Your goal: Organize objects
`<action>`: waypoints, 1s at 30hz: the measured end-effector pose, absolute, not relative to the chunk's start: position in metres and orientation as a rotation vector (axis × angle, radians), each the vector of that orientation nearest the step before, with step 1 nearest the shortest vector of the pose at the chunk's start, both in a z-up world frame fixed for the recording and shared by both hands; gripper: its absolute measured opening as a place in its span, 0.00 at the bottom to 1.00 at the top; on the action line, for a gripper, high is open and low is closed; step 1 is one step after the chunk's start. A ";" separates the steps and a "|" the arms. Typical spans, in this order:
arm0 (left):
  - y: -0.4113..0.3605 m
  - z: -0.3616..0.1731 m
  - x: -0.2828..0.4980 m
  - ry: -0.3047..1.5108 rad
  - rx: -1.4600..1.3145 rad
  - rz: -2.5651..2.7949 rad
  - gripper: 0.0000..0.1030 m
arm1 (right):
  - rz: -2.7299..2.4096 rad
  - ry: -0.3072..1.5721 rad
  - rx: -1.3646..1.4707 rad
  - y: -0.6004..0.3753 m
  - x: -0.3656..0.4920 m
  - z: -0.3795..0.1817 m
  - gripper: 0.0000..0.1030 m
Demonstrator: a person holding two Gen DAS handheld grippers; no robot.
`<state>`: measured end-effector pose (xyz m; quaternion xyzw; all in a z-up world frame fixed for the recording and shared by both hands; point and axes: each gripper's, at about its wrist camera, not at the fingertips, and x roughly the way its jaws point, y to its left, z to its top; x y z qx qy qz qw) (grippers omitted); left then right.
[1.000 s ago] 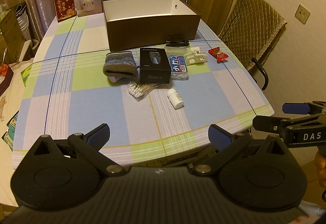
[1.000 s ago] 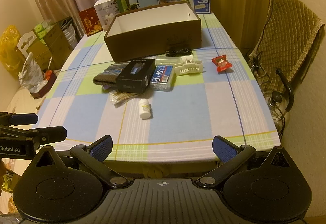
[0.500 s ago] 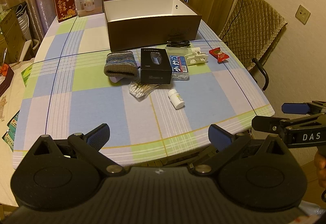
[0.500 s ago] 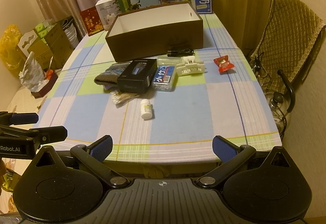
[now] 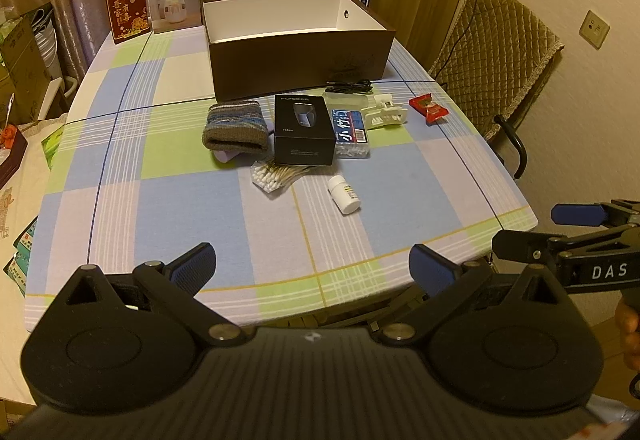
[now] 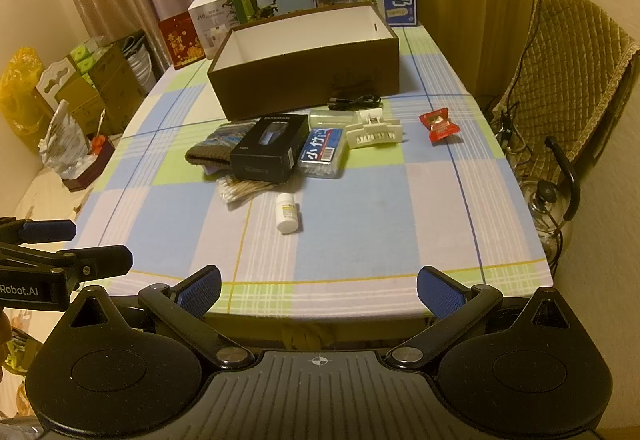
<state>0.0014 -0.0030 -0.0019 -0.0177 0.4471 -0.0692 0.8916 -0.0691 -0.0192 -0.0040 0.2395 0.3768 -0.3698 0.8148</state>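
Both grippers [image 5: 312,266] [image 6: 319,288] wide apart, empty

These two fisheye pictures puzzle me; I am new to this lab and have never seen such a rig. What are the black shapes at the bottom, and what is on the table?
A person holds a two-finger tool in each hand, each with its own camera looking along the fingers. One picture comes from the left tool, the other from the right tool. Both are open and hold nothing.

On the checked tablecloth stands an open brown box, white inside. In front of it lie a knitted cuff, a black FLYCO box, cotton swabs, a small white bottle, a white hair claw and a red-wrapped sweet.
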 end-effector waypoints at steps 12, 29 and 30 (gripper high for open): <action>-0.004 0.001 0.001 0.926 -0.034 -0.152 0.99 | -0.823 0.794 0.525 -0.018 -0.069 -0.004 0.98; -0.002 0.003 -0.003 0.920 -0.031 -0.164 0.99 | -0.842 0.787 0.532 -0.016 -0.067 -0.003 0.98; -0.001 0.003 -0.003 0.920 -0.030 -0.164 0.99 | -0.843 0.786 0.532 -0.014 -0.066 -0.001 0.98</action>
